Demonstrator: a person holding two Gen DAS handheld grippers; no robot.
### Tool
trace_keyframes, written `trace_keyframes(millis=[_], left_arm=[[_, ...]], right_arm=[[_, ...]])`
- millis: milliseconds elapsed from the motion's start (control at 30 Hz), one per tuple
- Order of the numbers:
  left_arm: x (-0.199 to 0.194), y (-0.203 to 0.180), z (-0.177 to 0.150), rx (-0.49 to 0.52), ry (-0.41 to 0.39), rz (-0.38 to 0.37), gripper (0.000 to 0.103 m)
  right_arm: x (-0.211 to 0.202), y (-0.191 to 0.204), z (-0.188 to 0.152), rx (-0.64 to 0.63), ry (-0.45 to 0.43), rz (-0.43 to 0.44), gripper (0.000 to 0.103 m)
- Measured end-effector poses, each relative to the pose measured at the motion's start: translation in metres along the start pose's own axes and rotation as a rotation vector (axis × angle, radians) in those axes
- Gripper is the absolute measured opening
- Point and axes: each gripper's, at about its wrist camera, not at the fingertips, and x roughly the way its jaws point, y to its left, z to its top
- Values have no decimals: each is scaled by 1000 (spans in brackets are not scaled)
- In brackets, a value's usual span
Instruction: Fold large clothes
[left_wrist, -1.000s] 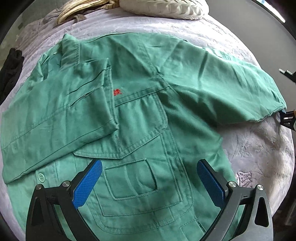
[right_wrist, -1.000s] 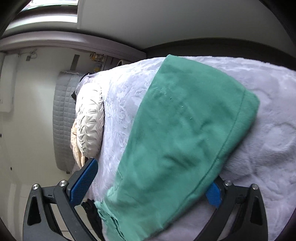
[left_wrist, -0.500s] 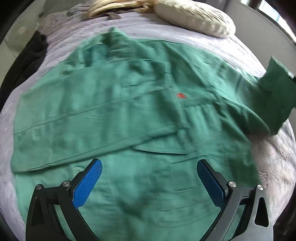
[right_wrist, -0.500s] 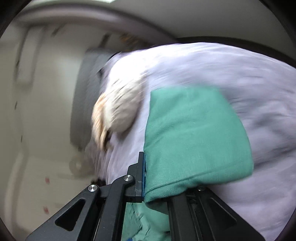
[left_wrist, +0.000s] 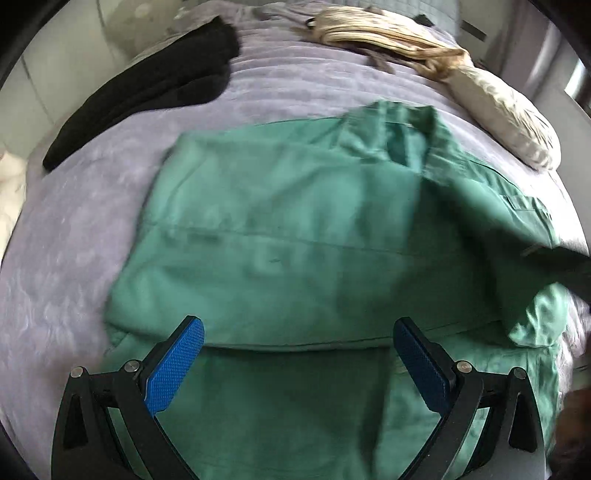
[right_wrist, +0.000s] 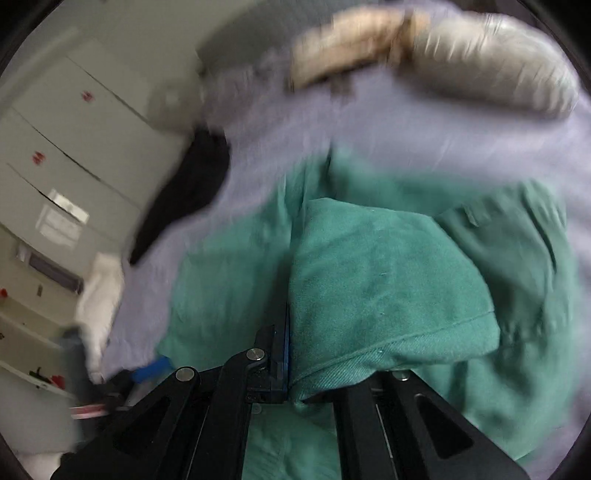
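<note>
Shirt (left_wrist: 295, 236), green, sleeve folded across

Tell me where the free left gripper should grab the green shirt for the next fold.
Probably the bottom hem of the green shirt, directly below the open left gripper: come straight down onto that flat edge. The right gripper is shut on the sleeve cuff, so avoid that side.
</note>
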Motion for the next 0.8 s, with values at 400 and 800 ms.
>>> trace_keyframes(millis=[400, 800], left_arm=[[-7, 38, -24, -3, 5, -32, 103], [-7, 96, -36, -103, 20, 50, 103]], right_arm=[[1, -20, -28, 279, -36, -64, 29], [89, 122, -41, -404, 127, -337, 53]])
